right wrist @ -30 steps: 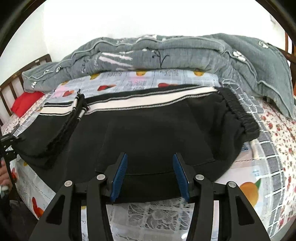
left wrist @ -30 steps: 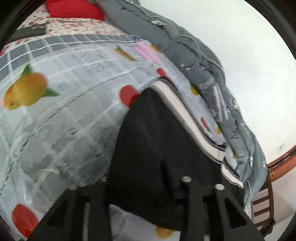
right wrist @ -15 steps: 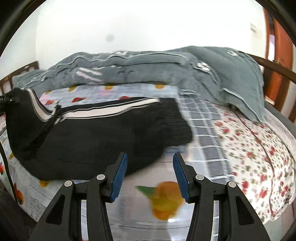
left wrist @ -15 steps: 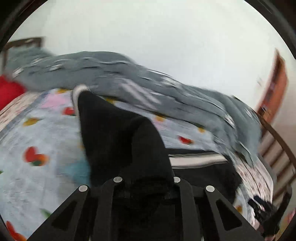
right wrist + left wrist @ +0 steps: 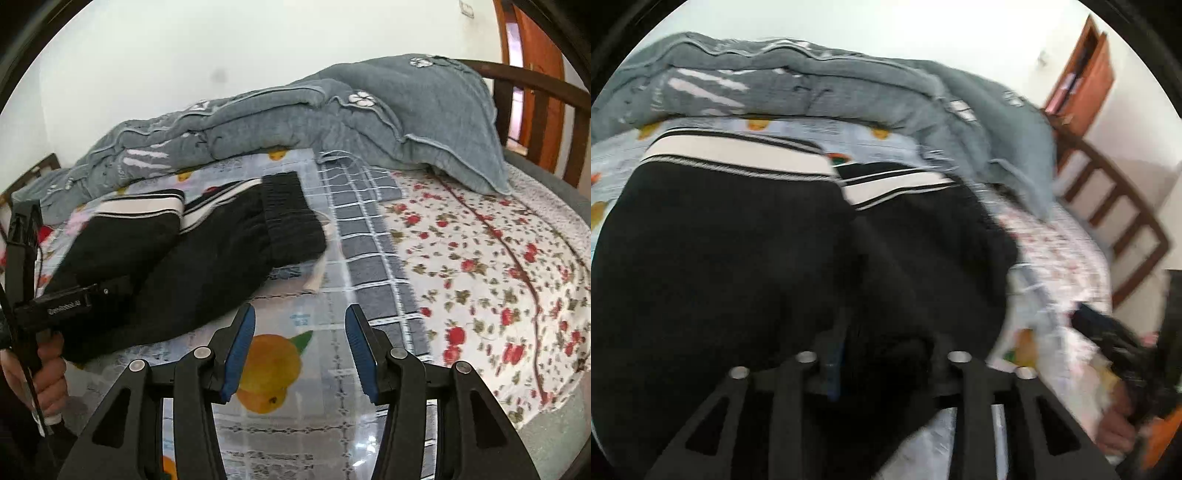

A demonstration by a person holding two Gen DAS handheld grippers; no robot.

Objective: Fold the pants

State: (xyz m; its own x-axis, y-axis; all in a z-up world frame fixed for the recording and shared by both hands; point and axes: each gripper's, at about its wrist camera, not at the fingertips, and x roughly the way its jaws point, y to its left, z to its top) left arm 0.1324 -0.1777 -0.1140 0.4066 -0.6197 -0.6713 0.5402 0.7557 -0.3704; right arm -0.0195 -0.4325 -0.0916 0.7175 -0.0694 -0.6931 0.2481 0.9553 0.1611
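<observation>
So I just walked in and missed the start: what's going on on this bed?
A person is folding black pants on the bed with two handheld grippers. The left gripper has its jaws shut on the black fabric and has one end laid over the rest. The right gripper hovers open and empty over the fruit-print sheet.

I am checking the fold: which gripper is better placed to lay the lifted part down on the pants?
Left. The left gripper grips the pants fabric; the right gripper is open, over the fruit-print cover, holding nothing.
</observation>
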